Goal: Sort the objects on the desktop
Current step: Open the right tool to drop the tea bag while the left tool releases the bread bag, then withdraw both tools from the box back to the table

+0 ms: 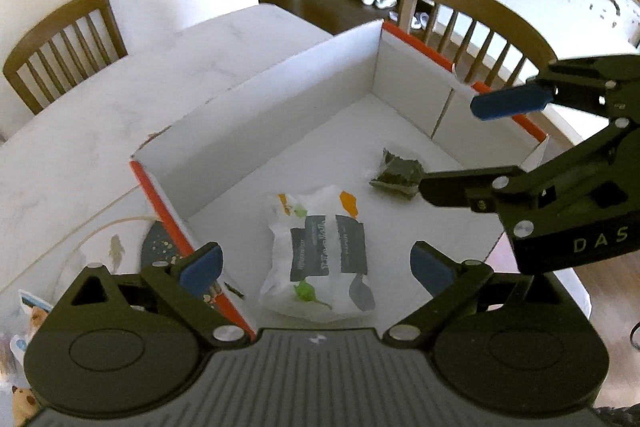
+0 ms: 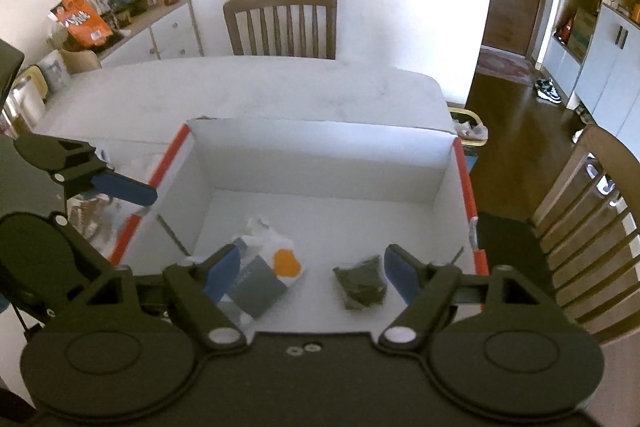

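— Where were the two claws when you looked?

— Both hung over the white cardboard box with orange edges (image 1: 256, 131) that sat on the pale marble-look bench (image 1: 100, 123). The left claw (image 1: 316, 267) pointed down and forward into the box, its blue-padded fingers spread wide with nothing between them. Right below that gap lay the crumpled white plastic packet with grey, orange and green print (image 1: 320, 259), flat on the box floor.

— And the right one?

— The right claw (image 2: 312, 277) came in from the other side, tilted down over the near wall, jaws apart as well and empty. The small dark green sachet (image 2: 362, 287) lay on the box floor just beside its right-hand finger; whether they touched, I couldn't tell. The white packet sat by its left-hand finger.

— Anything round about?

— Two brown wooden slat-backed chairs (image 1: 64, 47) stood at the bench.
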`<state>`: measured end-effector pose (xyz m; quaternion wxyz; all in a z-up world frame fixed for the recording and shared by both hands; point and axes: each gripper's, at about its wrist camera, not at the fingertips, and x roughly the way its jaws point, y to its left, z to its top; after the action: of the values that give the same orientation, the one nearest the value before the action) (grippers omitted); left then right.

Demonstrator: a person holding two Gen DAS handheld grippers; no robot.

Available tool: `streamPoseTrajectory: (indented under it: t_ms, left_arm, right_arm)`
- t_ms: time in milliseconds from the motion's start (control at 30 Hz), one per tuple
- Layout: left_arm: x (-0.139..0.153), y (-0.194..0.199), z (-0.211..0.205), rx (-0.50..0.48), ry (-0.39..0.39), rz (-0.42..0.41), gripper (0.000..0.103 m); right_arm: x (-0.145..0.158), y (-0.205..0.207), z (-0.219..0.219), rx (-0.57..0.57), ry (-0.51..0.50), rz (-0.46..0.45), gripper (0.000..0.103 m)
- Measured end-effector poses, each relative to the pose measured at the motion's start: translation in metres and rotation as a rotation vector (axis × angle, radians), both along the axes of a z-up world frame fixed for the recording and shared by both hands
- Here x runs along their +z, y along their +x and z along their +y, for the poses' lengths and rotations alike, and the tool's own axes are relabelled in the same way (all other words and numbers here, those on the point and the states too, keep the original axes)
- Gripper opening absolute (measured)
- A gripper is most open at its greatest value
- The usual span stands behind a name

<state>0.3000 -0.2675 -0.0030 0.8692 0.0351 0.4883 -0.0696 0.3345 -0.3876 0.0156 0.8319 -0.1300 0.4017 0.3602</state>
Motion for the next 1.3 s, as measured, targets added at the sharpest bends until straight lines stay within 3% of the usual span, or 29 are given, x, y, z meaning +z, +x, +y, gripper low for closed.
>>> streamPoseTrajectory:
  t_ms: [633,800,1300]
  left_arm:
    - [0.032,-0.089,0.039,0.182,0.004,-0.194,0.101]
    - [0.038,-0.12,0.052,0.177,0.02,-0.257,0.101]
    - [0.033,-0.197,0.143,0.26,0.043,-0.311,0.101]
  right_arm:
    - [0.018,-0.06,0.021,-0.057,0.104,-0.037,0.08]
    - [0.023,-0.084,0.037,-0.067,0.119,-0.046,0.08]
    - [0.025,-0.148,0.112,-0.061,0.145,-0.077,0.08]
